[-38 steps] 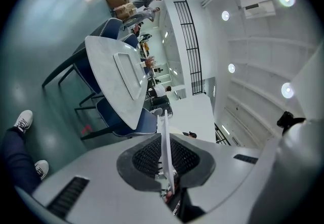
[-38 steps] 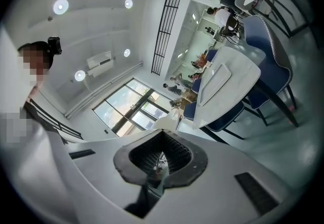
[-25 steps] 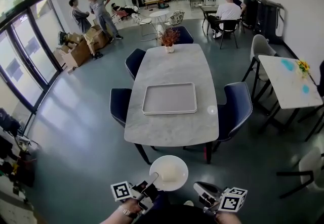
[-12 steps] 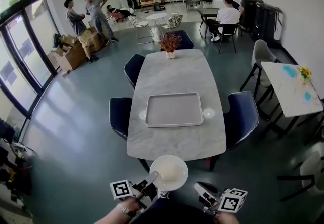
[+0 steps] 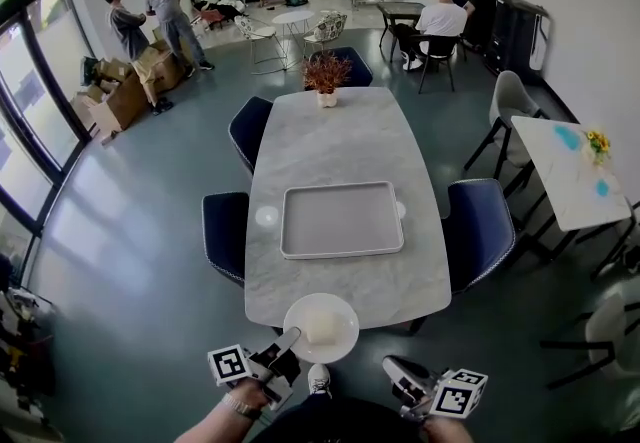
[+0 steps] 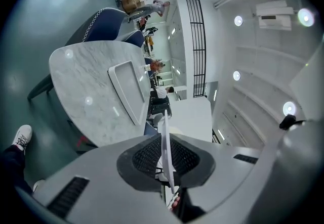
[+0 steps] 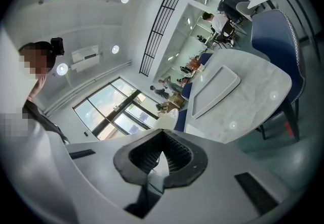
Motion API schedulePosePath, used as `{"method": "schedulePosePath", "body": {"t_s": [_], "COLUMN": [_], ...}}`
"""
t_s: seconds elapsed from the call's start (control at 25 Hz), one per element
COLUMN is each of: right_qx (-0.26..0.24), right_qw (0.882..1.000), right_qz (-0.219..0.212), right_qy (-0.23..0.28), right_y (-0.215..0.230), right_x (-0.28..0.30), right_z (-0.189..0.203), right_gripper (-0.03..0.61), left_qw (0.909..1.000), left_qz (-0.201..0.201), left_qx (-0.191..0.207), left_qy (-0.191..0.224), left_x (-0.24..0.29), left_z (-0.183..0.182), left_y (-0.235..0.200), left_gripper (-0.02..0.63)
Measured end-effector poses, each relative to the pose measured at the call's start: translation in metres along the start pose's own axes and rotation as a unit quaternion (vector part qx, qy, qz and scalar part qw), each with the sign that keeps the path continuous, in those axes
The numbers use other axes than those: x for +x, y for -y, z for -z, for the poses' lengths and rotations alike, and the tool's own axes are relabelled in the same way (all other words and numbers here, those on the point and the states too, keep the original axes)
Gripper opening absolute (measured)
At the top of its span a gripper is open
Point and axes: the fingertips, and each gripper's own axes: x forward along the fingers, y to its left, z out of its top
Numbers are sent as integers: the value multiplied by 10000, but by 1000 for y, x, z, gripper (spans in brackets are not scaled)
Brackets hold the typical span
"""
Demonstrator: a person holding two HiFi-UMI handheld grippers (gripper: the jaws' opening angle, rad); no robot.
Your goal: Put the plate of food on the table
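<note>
- The plate (image 5: 297, 316) is pinched at its near rim by the left claw (image 5: 288, 343); it's seen edge-on between the pads in the left gripper view, so a proper grip.
- A pale lump of food (image 5: 322, 327) is carried on it.
- The plate is held at the near end of the surface (image 5: 345, 136), overlapping that edge from above. Whether it's touching can't be told.
- The right claw (image 5: 400, 378) is pressed together with nothing in it, just right of the plate.
- A tray (image 5: 342, 219) is laid mid-surface, apart from the plate.
</note>
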Motion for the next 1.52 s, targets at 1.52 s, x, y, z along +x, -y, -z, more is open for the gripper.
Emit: {"method": "schedulePosePath", "body": {"t_s": [1.52], "right_qx": [16], "right_qw": [9988], "right_qz": [432], "right_qy": [220], "right_y": [6], "right_x": [113], "right_z": [-43], "right_gripper": [11], "left_qw": [9996], "left_qz": [-166], "left_qx": [-215], "left_qy": [96], "left_x": [55], "left_z": [-156], "left_y": [-57], "left_gripper": [32]}}
